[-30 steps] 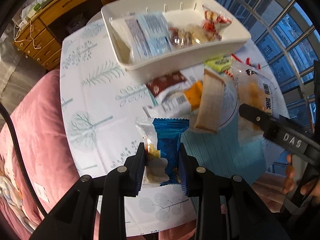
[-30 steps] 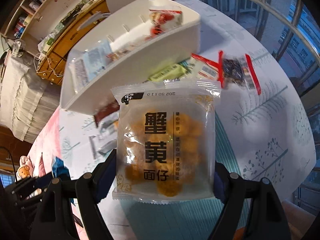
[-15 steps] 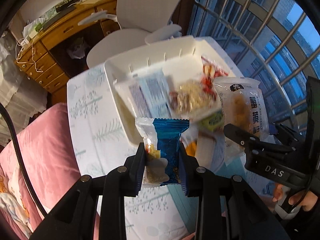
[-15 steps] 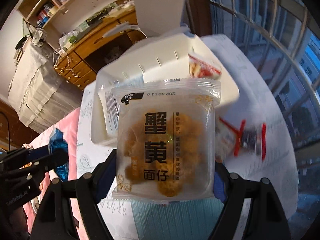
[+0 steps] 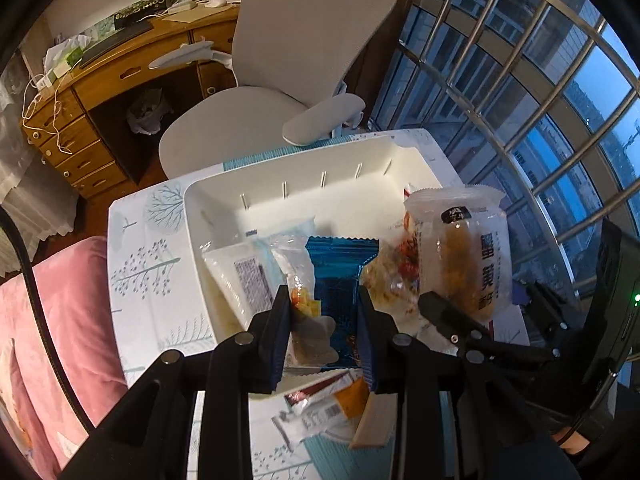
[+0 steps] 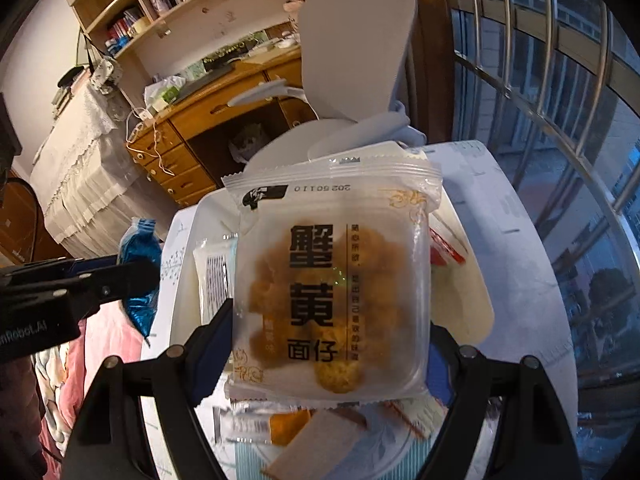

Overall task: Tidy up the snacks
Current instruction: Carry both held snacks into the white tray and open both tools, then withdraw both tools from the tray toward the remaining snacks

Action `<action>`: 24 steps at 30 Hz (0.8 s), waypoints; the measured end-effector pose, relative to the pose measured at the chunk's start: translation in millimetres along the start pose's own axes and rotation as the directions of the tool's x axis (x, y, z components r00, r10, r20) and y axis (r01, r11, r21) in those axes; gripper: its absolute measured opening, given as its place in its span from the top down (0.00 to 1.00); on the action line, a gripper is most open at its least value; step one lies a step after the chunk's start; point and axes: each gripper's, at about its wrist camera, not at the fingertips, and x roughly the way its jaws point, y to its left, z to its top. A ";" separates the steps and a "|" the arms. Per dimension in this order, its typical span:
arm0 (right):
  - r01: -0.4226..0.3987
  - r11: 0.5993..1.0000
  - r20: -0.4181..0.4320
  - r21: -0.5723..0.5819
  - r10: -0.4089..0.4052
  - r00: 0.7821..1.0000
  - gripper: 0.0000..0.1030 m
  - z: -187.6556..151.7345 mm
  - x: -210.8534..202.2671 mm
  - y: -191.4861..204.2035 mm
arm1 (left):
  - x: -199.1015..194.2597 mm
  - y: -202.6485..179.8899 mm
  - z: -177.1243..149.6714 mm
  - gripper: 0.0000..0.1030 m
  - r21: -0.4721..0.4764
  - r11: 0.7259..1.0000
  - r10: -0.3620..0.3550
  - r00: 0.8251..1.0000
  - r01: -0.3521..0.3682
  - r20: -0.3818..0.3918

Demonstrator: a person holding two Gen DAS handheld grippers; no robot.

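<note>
Pinching a crinkly blue foil packet (image 5: 340, 280), left hand-held gripper (image 5: 323, 334); right hand-held gripper (image 6: 330, 354) clamping a glossy translucent pouch (image 6: 332, 280).

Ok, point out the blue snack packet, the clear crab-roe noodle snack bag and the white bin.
blue snack packet (image 5: 340, 280), left wrist view, blue foil face.
clear crab-roe noodle snack bag (image 6: 332, 280), right wrist view, printed front.
white bin (image 5: 304, 184), left wrist view, far inner wall.

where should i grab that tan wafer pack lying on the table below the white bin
Take the tan wafer pack across its narrow width near the middle, coming from above. It lies flat and long on the table, its upper end tucked under the orange packet, so the lower half is freer.
</note>
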 end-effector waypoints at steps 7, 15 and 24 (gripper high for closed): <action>-0.002 1.000 0.012 -0.010 0.002 1.000 0.19 4.0 10.3 -6.5 | 12.9 -0.4 -3.8 0.45 -0.018 0.999 0.037 0.999 -0.038 -0.039; 0.004 0.999 0.006 0.047 -0.004 1.000 0.19 -4.8 -3.0 -13.7 | -0.7 -1.4 -18.8 0.33 -0.016 0.999 0.042 0.998 -0.043 -0.040; 0.045 0.993 0.031 0.113 -0.049 0.998 0.19 -40.5 -42.2 -9.4 | -34.6 -2.2 -60.5 0.30 0.005 1.000 0.010 1.000 -0.010 -0.024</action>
